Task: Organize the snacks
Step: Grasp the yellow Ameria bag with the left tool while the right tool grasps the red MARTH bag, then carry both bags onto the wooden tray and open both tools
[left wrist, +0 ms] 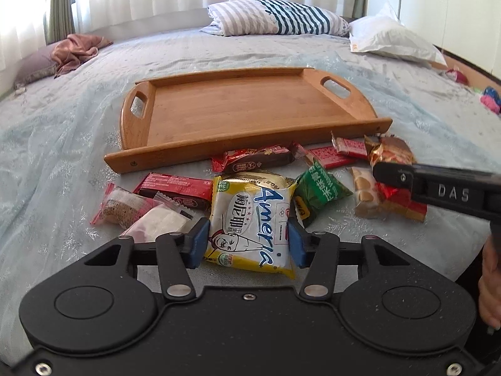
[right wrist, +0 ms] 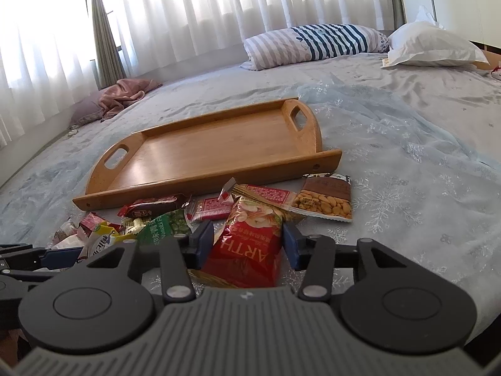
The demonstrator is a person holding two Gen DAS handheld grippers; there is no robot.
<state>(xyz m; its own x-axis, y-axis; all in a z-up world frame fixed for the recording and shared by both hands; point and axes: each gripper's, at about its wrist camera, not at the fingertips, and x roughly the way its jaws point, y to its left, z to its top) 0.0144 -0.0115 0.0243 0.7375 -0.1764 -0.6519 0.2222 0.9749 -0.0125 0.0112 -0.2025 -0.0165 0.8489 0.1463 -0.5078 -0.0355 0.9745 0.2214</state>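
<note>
A yellow-and-white snack packet (left wrist: 250, 219) lies on the bed, and my left gripper (left wrist: 248, 242) is shut on it, its blue pads pressing both sides. My right gripper (right wrist: 247, 242) is shut on a red snack packet (right wrist: 250, 241). A wooden tray (left wrist: 238, 109) (right wrist: 203, 150) with two handle holes sits just beyond, with nothing in it. Several loose snacks lie between it and the grippers: a green packet (left wrist: 319, 188), dark brown bars (left wrist: 260, 158), a pink-wrapped cake (left wrist: 125, 208), a peanut packet (right wrist: 325, 200). One of the right gripper's fingers (left wrist: 407, 177) reaches in from the right.
The bed has a pale blue snowflake cover (right wrist: 407, 172). A striped pillow (left wrist: 275, 18) and a white pillow (left wrist: 391, 37) lie at the far end, a pink cloth (left wrist: 78, 50) at the far left. A person's hand (left wrist: 490, 282) shows at the right edge.
</note>
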